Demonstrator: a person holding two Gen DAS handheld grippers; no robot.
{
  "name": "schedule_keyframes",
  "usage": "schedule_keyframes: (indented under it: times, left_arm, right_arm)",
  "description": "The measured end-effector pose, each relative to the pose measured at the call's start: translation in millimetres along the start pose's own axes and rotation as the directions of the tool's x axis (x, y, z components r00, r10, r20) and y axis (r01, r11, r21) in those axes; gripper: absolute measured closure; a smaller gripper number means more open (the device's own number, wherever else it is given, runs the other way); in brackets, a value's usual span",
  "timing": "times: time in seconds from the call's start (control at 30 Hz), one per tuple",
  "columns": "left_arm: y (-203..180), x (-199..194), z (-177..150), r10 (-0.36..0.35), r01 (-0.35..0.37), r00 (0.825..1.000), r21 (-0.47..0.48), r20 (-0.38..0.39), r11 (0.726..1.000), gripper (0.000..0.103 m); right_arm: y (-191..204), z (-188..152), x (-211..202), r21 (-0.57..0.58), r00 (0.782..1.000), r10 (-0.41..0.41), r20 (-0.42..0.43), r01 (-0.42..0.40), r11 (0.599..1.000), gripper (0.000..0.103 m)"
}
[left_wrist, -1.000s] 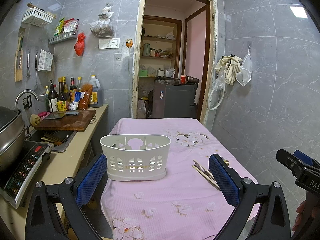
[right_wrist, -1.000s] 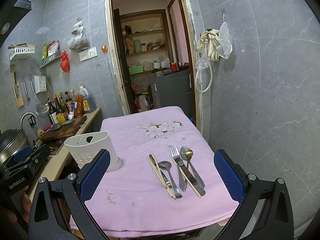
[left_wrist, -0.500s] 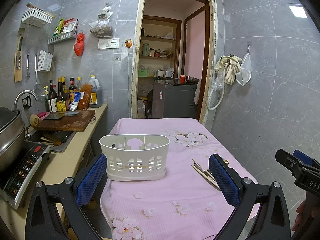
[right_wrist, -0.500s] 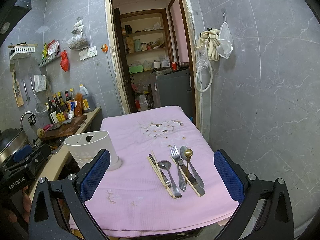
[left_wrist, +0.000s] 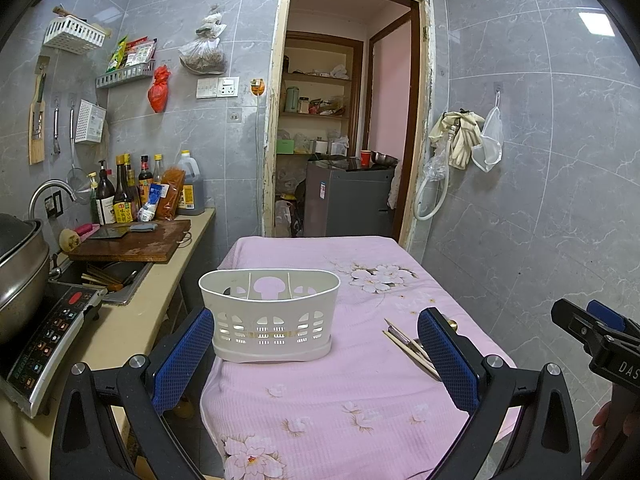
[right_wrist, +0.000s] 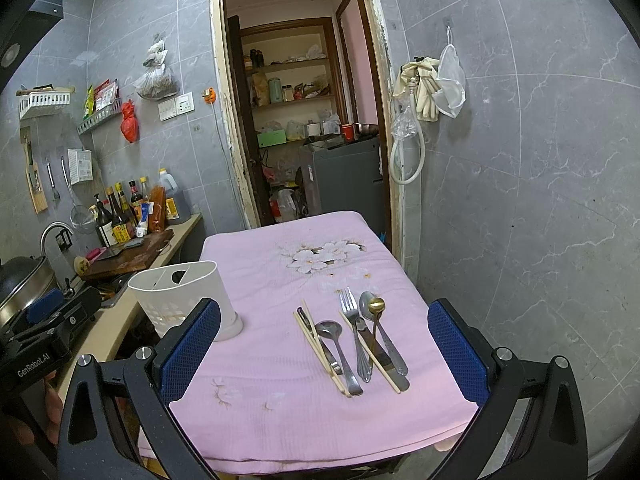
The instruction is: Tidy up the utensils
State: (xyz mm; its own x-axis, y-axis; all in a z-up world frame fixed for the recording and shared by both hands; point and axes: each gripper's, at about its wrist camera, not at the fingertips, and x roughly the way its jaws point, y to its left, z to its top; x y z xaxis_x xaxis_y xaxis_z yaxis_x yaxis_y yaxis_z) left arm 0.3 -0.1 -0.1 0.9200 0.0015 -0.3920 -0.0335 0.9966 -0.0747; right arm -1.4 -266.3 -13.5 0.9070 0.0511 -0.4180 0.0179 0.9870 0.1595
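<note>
A white slotted utensil caddy (left_wrist: 270, 314) stands empty on the pink floral tablecloth (left_wrist: 340, 392), seen too in the right wrist view as the caddy (right_wrist: 182, 294) at the table's left edge. Loose utensils lie in a row on the right: chopsticks (right_wrist: 320, 350), a steel spoon (right_wrist: 338, 350), a fork (right_wrist: 354, 332), a gold spoon (right_wrist: 376, 318) and another spoon (right_wrist: 382, 332) over a knife. My left gripper (left_wrist: 316, 354) hangs open in front of the caddy. My right gripper (right_wrist: 324, 348) is open, held before the utensils, touching none.
A counter (left_wrist: 132, 320) runs along the left with an induction cooker (left_wrist: 48, 332), a pot, a sink, a wooden cutting board (left_wrist: 132, 242) and several bottles. An open doorway (left_wrist: 344, 136) lies beyond the table. A tiled wall (right_wrist: 520, 200) stands close on the right.
</note>
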Motion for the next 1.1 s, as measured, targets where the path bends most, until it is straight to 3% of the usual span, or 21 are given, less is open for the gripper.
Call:
schedule_keyframes:
  times: [0.57,0.83,1.1]
  left_arm:
    - [-3,2,-1,0.000,0.000,1.000,0.000,-0.003,1.000,0.001]
    - [-7,14,-11,0.005,-0.005,1.000,0.002,-0.026,1.000,0.001]
    - [-26,42,-5,-0.001,0.002,0.999,0.032,-0.051,0.999,0.001]
  right_arm:
    - [1,1,0,-0.001,1.000,-0.003,-0.002,0.003,1.000,0.001]
    - [6,-16,11,-0.065,1.000,0.006,0.017,-0.005,0.998,0.001]
    - [-13,8,26,-0.082,1.000,0.004,0.007,-0.003,0.997,0.001]
